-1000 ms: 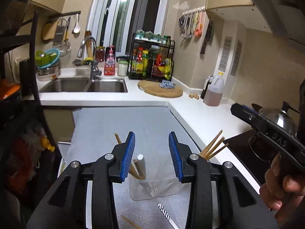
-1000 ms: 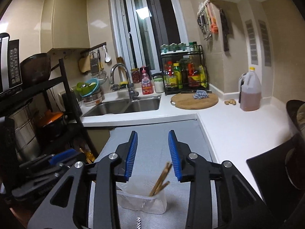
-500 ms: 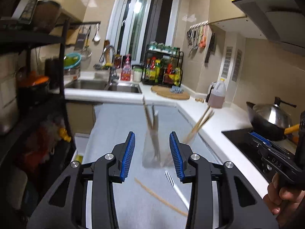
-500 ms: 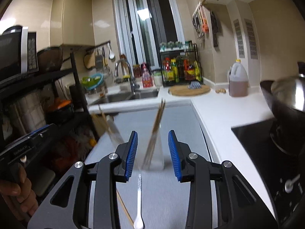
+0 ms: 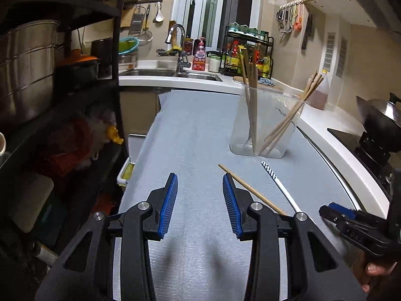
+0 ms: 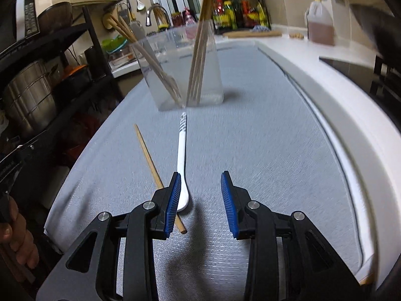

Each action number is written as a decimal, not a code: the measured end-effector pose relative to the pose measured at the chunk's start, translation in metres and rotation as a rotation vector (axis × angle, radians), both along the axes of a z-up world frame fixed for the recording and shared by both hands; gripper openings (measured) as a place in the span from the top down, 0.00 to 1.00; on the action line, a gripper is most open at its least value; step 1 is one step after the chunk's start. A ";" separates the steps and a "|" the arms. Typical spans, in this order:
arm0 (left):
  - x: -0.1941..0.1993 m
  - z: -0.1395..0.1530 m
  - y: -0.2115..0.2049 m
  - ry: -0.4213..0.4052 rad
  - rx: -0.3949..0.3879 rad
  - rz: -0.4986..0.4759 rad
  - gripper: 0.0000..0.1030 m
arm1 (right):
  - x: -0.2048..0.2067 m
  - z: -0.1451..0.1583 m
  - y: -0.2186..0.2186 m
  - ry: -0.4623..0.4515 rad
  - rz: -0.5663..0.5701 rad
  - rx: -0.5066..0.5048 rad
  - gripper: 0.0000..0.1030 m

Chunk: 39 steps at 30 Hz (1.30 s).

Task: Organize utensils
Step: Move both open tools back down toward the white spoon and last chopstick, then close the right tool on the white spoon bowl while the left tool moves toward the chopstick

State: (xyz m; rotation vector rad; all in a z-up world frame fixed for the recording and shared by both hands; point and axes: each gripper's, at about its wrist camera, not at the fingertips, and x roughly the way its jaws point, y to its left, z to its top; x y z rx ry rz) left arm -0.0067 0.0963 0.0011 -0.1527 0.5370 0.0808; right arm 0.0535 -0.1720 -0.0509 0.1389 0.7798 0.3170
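left wrist view: the left gripper hangs low over the grey mat, its blue pads spread with only mat between them. a loose chopstick lies on the mat, passing under the right-hand finger; a white spoon with a striped handle lies just beside it. further back stands a clear container — chopsticks lean in two separate bunches inside. the right gripper enters at the lower right corner, its opening hard to judge from here.

right wrist view: the right gripper, pads apart, grips nothing. the spoon bowl sits against its left pad, the chopstick alongside. the container stands beyond the spoon's handle tip — a hand shows at the left edge.
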 end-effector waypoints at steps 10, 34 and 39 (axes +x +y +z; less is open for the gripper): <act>-0.005 -0.010 0.002 0.018 -0.019 -0.019 0.63 | 0.000 -0.017 0.027 0.049 0.031 -0.028 0.62; -0.005 -0.023 -0.010 0.058 -0.012 -0.065 0.63 | -0.011 -0.017 0.021 0.075 0.018 -0.036 0.80; 0.002 -0.036 -0.024 0.104 -0.023 -0.101 0.63 | -0.014 -0.016 0.009 0.072 -0.010 -0.036 0.80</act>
